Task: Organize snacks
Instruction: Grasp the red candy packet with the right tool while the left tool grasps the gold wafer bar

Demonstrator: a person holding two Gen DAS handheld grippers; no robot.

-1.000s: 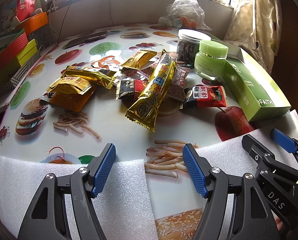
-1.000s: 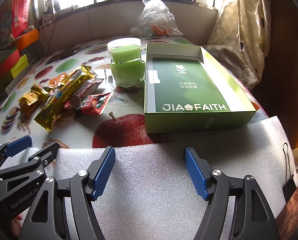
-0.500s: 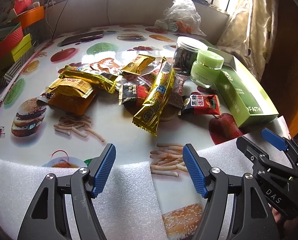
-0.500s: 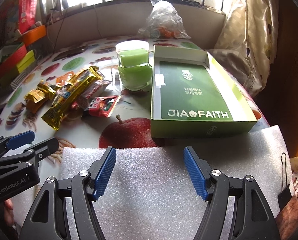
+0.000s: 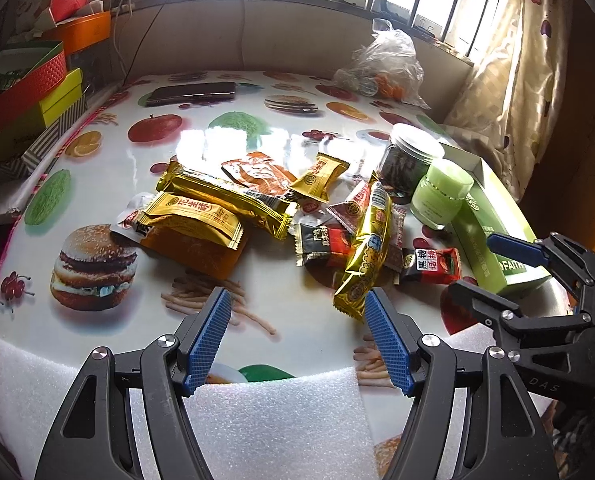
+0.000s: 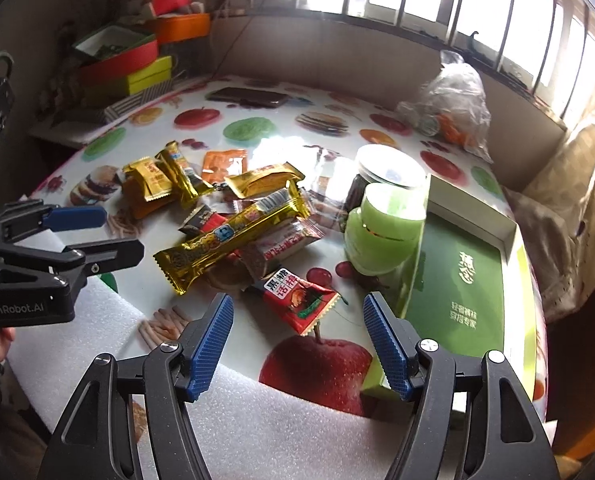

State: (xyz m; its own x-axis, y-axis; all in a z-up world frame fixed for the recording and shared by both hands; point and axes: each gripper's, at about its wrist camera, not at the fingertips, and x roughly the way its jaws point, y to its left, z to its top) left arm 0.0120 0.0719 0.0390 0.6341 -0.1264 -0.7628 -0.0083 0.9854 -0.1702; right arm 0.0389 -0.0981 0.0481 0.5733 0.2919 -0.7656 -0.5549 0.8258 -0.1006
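The left tongs [image 5: 297, 334] are hovering with their blue ribbed pads spread wide and nothing between them, low over the near part of the glossy table [image 5: 97, 332] printed with burgers, apples and fries. Just ahead of their right pad the long gold foil snack bar [image 5: 367, 250] is lying tilted, its near end almost at the pad's tip. Ahead and to the left, the flat gold wrapper with red characters [image 5: 193, 216] is resting on an orange sachet [image 5: 195, 252], with more small packets heaped between the two.

The right tongs [image 6: 297, 334] are likewise spread and holding nothing. Directly ahead, between their pads, the small red and black candy packet [image 6: 297, 300] is lying on the table, apart from both pads. Past the right pad the open green cardboard box with white lettering [image 6: 457, 300] is sitting close by, and the pale green lidded jar [image 6: 385, 230] is standing just beside the box's left wall, with a dark glass jar with a white lid [image 6: 389, 172] behind it. Farther off, a crumpled clear plastic bag [image 6: 453, 100] and a dark phone [image 6: 247, 97] are resting near the table's far edge.
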